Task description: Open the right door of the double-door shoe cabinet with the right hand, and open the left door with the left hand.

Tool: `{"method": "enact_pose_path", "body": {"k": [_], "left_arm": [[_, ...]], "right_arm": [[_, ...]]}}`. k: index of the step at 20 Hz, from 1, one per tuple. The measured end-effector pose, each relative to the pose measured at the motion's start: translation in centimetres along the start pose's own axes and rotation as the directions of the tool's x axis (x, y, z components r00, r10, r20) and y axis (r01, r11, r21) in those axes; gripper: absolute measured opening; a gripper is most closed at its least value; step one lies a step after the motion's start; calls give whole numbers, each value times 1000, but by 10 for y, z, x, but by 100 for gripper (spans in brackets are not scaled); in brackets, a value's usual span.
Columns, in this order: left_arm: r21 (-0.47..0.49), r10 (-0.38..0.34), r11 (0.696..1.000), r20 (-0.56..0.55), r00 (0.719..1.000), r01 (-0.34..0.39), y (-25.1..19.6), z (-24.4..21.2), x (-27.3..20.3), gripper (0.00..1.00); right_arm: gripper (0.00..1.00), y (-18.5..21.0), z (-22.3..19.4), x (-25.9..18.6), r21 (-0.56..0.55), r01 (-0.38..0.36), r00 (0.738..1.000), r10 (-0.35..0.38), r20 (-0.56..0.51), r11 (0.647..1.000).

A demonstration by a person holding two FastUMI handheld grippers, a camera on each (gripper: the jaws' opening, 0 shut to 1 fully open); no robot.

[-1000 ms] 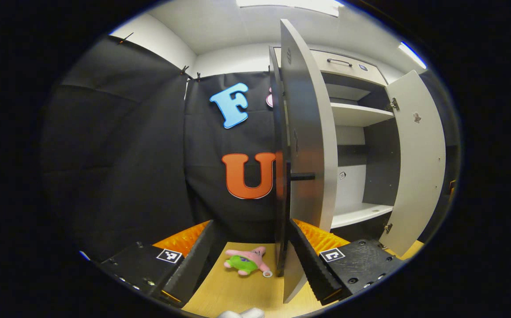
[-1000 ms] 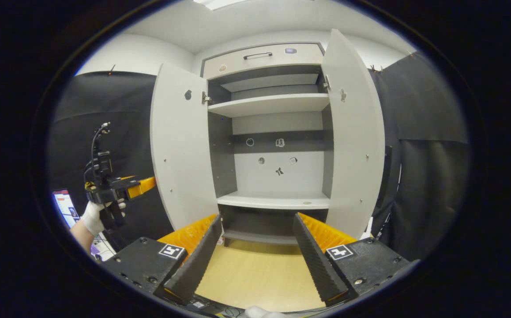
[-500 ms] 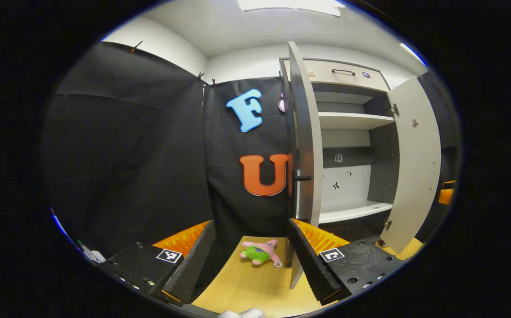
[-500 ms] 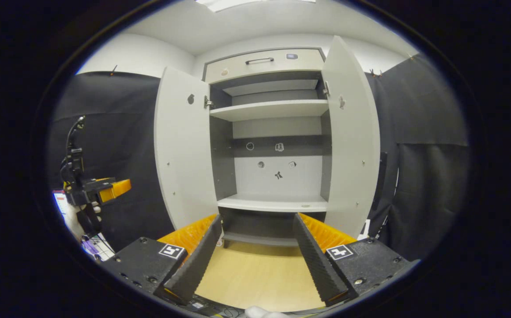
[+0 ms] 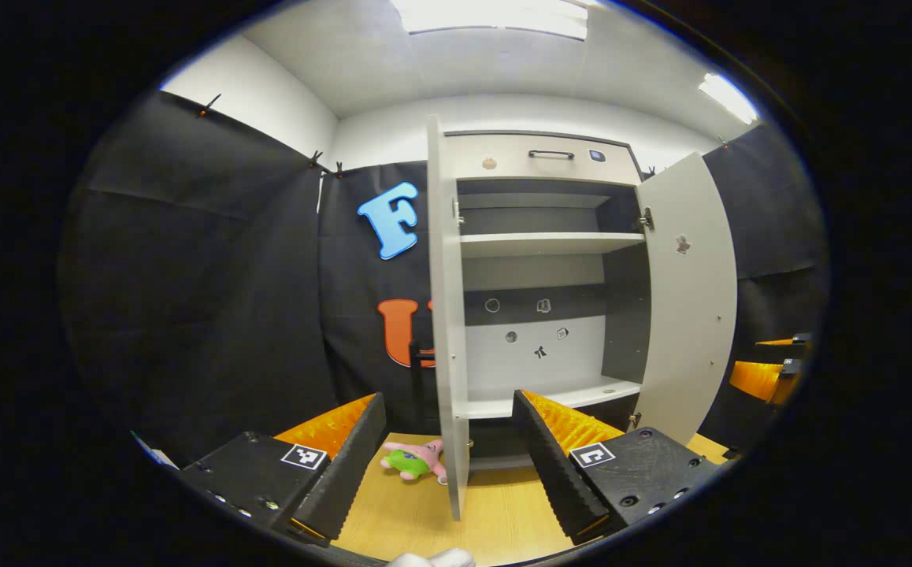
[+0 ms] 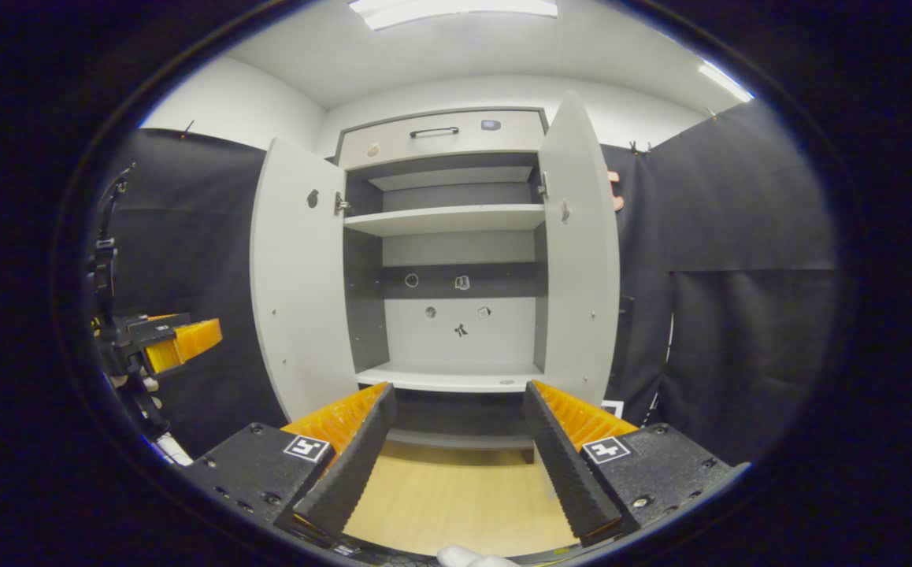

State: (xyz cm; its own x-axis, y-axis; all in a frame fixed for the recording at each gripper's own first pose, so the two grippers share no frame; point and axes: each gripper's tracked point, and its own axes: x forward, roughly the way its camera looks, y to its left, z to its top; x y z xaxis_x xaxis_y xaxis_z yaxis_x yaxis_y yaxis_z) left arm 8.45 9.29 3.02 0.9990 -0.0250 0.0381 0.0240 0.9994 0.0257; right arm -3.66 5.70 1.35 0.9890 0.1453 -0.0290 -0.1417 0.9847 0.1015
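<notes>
The grey shoe cabinet (image 6: 444,220) stands with both doors swung wide and bare shelves inside. In the right gripper view the left door (image 6: 294,276) and the right door (image 6: 578,252) flank the opening. My right gripper (image 6: 460,390) is open and holds nothing, well back from the cabinet. In the left gripper view the left door (image 5: 448,315) shows nearly edge-on, with its black handle (image 5: 420,358) on the outer side, and the right door (image 5: 688,299) stands open. My left gripper (image 5: 448,402) is open and apart from the door; it is also seen at far left (image 6: 157,346).
A pink and green plush toy (image 5: 413,461) lies on the wooden floor (image 5: 503,520) beside the foot of the left door. A closed drawer (image 6: 440,134) tops the cabinet. Black cloth walls stand on both sides. The right gripper (image 5: 767,370) shows at the far right.
Both grippers have drawn back from the cabinet. The left gripper's view has swung right, so the left door's edge moved from right of centre to centre, showing the cabinet's inside.
</notes>
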Motion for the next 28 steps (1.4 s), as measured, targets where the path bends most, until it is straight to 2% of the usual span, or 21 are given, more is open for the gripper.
{"method": "enact_pose_path", "body": {"k": [4, 8, 11, 17, 28], "left_arm": [[-21, -44, 999, -27, 999, 43, -42, -21, -3, 96], [36, -18, 999, -50, 999, 20, -61, -39, -11, 96], [36, -24, 999, -80, 996, 27, -77, -54, -15, 96], [18, -30, 999, -75, 997, 32, -90, -50, -12, 96], [-3, -30, 1000, -70, 997, 30, -81, -41, -10, 96]], "right_arm": [[100, -24, 2, -4, 7, 49, 999, -49, 13, 999], [100, -43, -3, -1, 20, 60, 998, -60, 9, 998], [100, -60, -10, 0, -1, 73, 997, -73, 2, 997], [100, -81, -14, -2, -16, 102, 995, -102, 6, 995], [100, -70, -9, 0, -17, 75, 997, -75, 19, 997]]}}
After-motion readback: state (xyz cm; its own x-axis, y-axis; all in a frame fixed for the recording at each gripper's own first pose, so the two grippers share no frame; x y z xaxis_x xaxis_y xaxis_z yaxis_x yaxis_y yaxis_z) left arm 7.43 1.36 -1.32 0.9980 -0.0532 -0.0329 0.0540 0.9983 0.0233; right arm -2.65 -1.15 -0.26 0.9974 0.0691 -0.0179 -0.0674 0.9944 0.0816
